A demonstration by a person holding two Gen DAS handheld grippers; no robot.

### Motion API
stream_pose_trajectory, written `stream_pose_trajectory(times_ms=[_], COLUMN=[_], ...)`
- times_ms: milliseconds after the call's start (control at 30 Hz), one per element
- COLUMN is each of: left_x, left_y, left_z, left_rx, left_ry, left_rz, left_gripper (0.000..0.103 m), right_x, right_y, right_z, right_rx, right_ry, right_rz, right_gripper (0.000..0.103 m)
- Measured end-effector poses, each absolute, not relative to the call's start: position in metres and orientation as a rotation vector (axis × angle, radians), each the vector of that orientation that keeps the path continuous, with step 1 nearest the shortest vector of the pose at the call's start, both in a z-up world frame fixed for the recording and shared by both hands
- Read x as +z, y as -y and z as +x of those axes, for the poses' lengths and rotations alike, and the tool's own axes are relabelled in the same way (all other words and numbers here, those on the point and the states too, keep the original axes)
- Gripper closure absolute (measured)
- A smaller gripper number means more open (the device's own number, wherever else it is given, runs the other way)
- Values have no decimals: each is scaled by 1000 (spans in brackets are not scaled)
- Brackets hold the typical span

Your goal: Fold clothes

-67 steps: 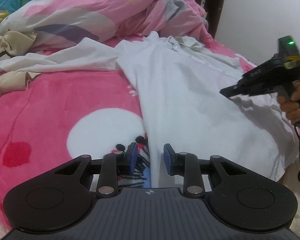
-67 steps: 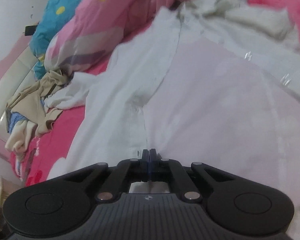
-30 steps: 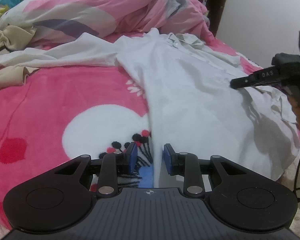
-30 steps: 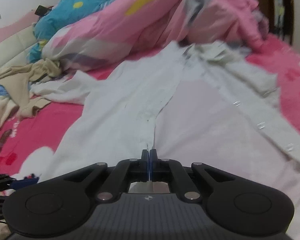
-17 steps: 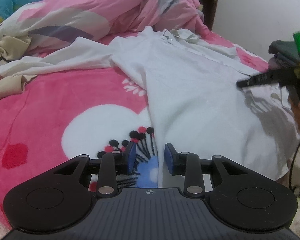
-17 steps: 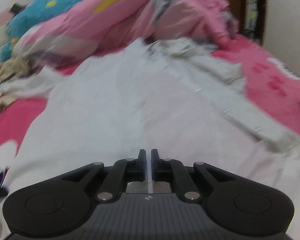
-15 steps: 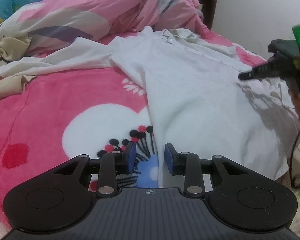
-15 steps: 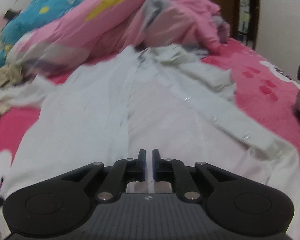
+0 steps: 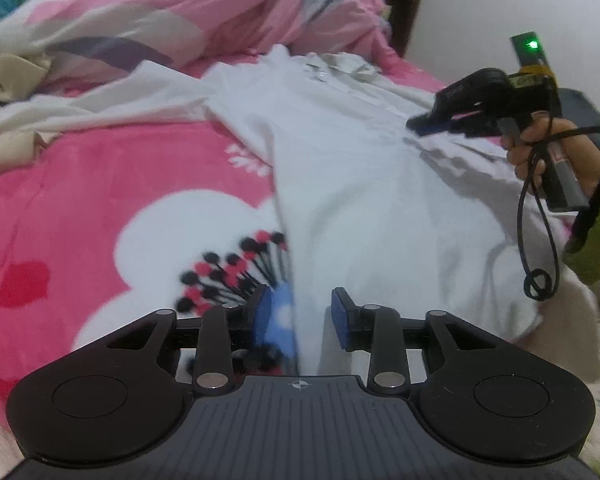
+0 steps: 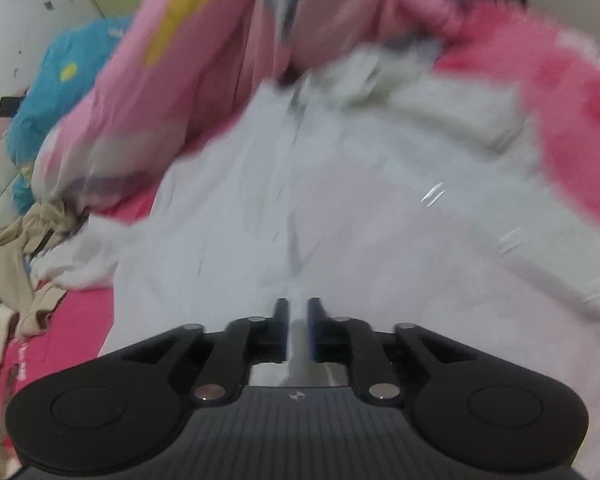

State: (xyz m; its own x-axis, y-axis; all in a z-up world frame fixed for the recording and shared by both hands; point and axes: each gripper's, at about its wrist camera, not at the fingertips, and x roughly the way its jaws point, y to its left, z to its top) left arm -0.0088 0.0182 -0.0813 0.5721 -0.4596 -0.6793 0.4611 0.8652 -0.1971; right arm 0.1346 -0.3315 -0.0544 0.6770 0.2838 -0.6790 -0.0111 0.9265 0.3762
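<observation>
A white shirt point(image 9: 364, 184) is spread out on the bed, on top of the pink flower blanket point(image 9: 100, 184). Its collar lies near the pile of pink bedding point(image 9: 180, 12).

The left claw point(image 9: 298, 316) is opening. The shirt's side edge lies between its blue pads, but it is not pinched. The right claw point(image 10: 298, 320) is opening too. A strip of shirt cloth is seen in its small gap, and it looks let go.

For a neat fold, only the top layer of the shirt should be pinched, close to its edge. The cloth should be pulled flat first, so no wrinkles get folded in.
</observation>
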Motion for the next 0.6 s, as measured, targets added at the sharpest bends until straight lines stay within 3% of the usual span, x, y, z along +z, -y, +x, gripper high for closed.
stream_pose_trajectory(times_ms=[233,467,533,567,600], left_x=[-84,-85,-84,-84,-84], left_y=[-18,-10,-10,-10,-10], left_z=[-27,-37,-38,-39,-40], left_rx=[-652,-670,-671,-668,-666], left_ry=[-857,-886,-891,-889,-889], left_rz=[-13,-32,-52,-57,-62], left_gripper=[64,63,63,63,63], right_x=[-44,-82,-83,-82,-81], right_y=[378,368,360,356,351], right_z=[43,-8,-9,-9,-9], right_rx=[255,338,342,342,342], right_ry=[-889,-995,-989,-984,-978], right_rz=[509,603,568,538,507], right_gripper=[70,71,78,92,99])
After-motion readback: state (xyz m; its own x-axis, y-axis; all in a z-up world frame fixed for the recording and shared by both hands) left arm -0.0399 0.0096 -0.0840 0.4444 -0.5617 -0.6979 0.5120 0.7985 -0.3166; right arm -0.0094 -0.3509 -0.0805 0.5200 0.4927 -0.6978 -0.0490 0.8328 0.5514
